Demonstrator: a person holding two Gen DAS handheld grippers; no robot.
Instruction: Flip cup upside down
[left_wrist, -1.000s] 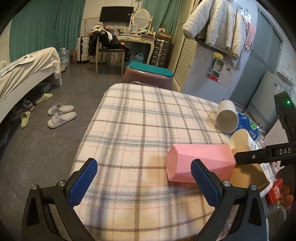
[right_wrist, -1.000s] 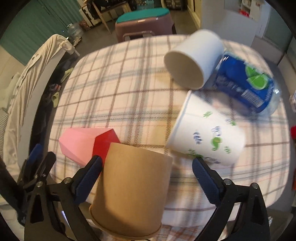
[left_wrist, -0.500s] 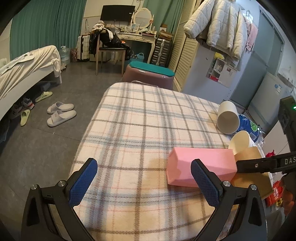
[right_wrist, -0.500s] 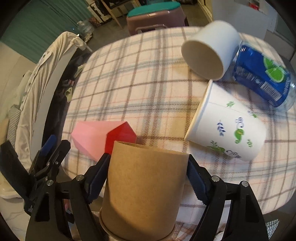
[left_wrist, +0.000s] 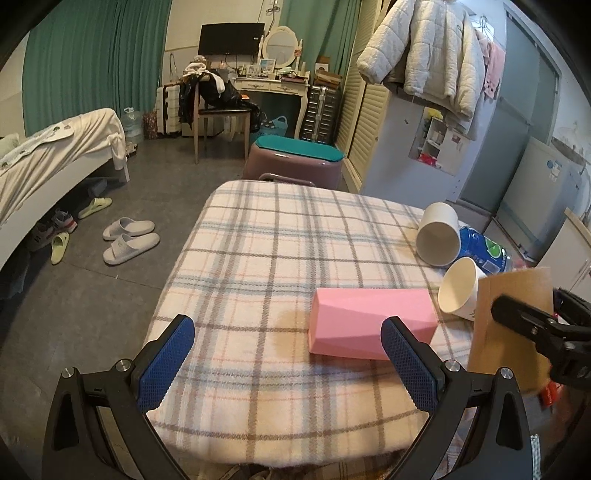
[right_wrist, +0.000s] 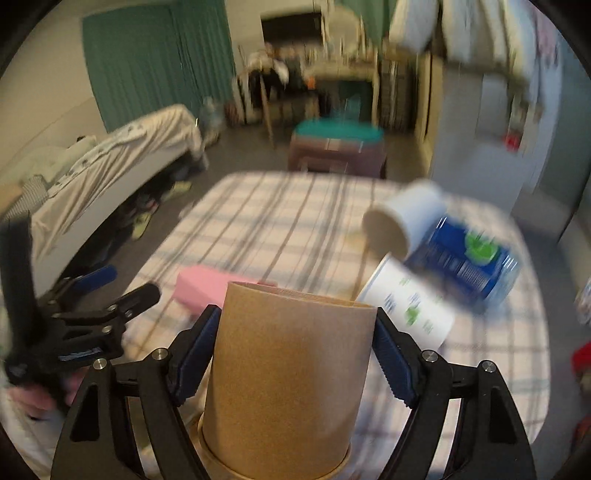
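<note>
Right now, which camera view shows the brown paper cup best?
The right wrist view: the brown paper cup fills its centre, clamped in the right gripper. The left wrist view shows only its side at the right edge.

A lived-in bedroom: bed (left_wrist: 55, 155), vanity mirror (left_wrist: 280, 44), slippers (left_wrist: 129, 240).

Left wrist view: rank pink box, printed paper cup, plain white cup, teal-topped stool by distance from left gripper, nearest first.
From the left gripper:
1. Pink box, lying by its right finger.
2. Printed paper cup, on its side, farther right.
3. Plain white cup, on its side near the table's right edge.
4. Teal-topped stool, on the floor beyond the table.
</note>
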